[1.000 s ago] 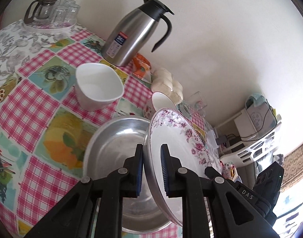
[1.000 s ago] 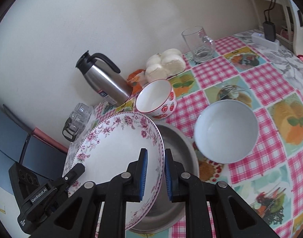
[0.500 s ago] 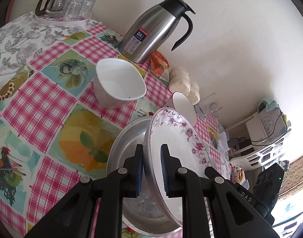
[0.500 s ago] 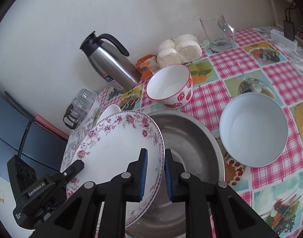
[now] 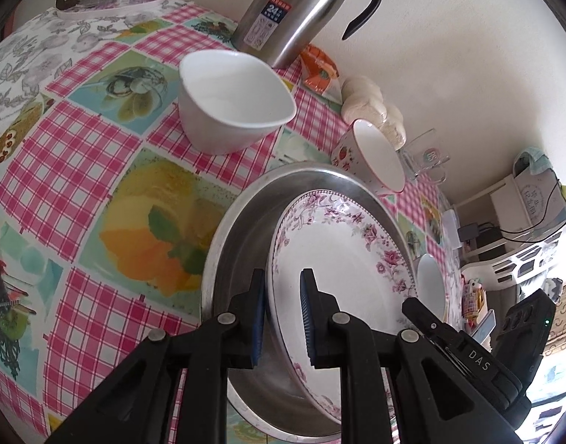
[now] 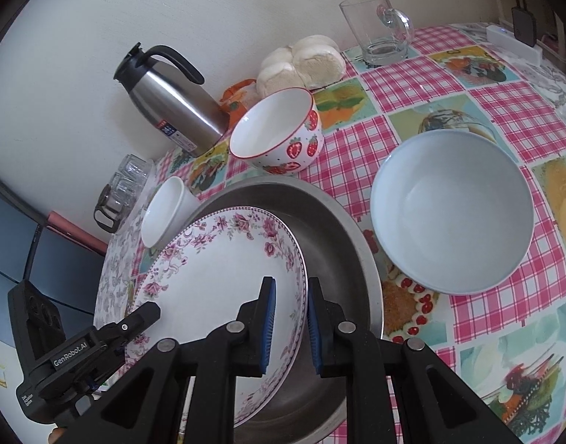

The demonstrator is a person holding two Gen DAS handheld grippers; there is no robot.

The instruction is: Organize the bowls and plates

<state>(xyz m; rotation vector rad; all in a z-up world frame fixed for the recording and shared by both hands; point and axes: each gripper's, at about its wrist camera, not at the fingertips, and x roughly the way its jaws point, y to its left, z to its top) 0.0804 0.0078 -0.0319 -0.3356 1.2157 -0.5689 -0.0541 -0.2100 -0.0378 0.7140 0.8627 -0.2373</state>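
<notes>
Two pairs of tongs, the left tongs [image 5: 282,310] and the right tongs [image 6: 289,320], each clamp nearly closed on opposite rims of a floral plate [image 5: 342,259], holding it tilted inside a wide steel basin [image 5: 242,229] on the checked counter [image 5: 79,170]. The plate looks like glazed porcelain: stiff, smooth, slippery against the blue ribbed pads and likely to chip if dropped onto metal, so a hold on the raised rim at both sides, as here, seems the safest. Its weight appears moderate, and shared between two grips it should stay level. Around the basin stand a squarish white bowl [image 5: 231,107], a strawberry-patterned bowl [image 6: 279,133] and a pale blue bowl [image 6: 453,214], all glossy ceramic and round-walled, best pinched at the lip. A brushed-steel flask [image 6: 172,111] stands by the wall.
</notes>
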